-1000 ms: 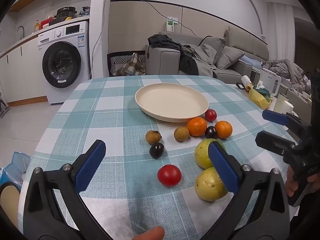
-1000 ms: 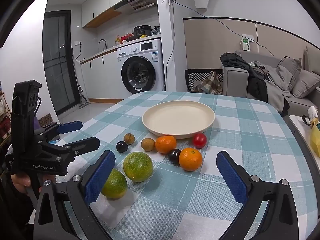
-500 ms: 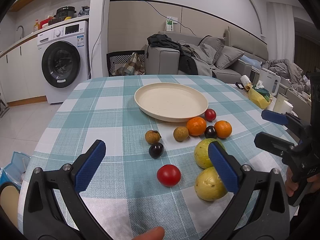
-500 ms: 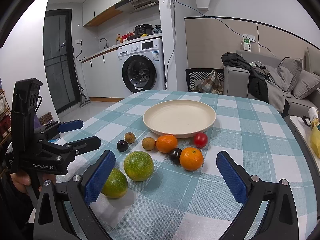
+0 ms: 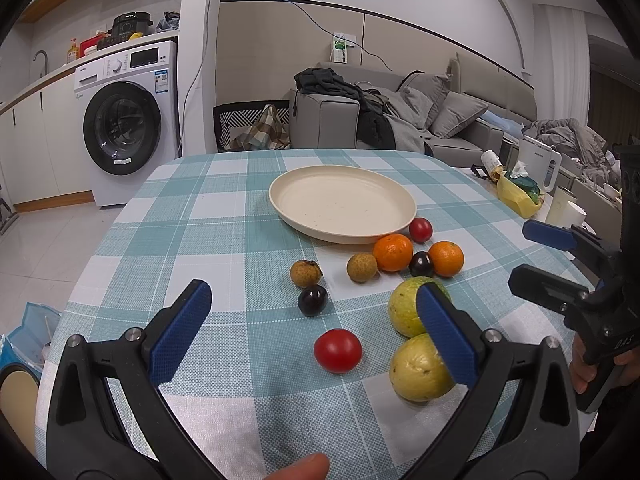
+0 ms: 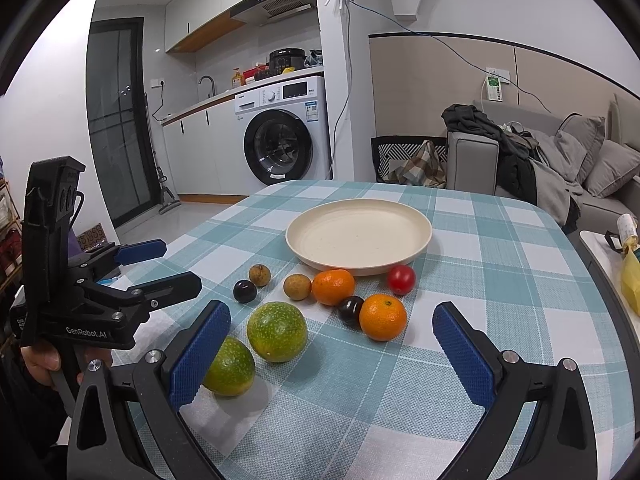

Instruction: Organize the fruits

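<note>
Both jaws: wide open, empty.
Nearest fruit: red tomato (image 5: 338,351) lay between left gripper (image 5: 312,336) fingers (round, no long axis).
Right gripper (image 6: 330,354): faced the orange (image 6: 383,317).

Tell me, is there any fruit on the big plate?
No. The cream plate holds no fruit, only tiny specks. All the fruit lies on the checked tablecloth in front of it. What is under the plate cannot be seen.

Left gripper (image 5: 312,334) view has eased slightly rightward and forward — plate (image 5: 280,200) and red tomato (image 5: 338,351) sit marginally further left. Right gripper (image 6: 330,352) view has crept closer — nearer orange (image 6: 383,317) marginally lower in frame.
</note>
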Demonstrator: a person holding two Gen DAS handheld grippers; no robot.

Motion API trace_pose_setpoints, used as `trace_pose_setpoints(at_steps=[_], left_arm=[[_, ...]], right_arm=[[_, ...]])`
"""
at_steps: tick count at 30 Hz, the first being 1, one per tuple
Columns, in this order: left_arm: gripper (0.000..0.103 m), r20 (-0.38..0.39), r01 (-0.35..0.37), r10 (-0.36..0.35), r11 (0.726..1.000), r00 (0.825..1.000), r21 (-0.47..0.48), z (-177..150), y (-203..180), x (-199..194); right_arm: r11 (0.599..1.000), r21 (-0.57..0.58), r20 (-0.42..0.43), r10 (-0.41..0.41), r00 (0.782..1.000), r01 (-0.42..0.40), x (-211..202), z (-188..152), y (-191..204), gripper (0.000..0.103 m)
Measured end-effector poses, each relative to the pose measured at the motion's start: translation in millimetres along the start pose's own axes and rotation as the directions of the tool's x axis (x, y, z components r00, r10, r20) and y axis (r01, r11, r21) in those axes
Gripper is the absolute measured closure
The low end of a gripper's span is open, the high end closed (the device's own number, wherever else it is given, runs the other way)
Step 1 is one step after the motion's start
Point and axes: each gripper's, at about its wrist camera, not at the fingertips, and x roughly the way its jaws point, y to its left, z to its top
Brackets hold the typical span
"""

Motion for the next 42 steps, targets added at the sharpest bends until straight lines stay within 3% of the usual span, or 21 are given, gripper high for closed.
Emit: trace_pose_setpoints(at_steps=[42], left_arm=[[0.001,-0.002,0.001,-0.001,1.000,1.000,0.000,0.5,0.7,0.1]], right_arm=[[1.000,0.005,-0.009,-0.001,1.000,0.001,0.7,-0.2,-1.6,0.000]])
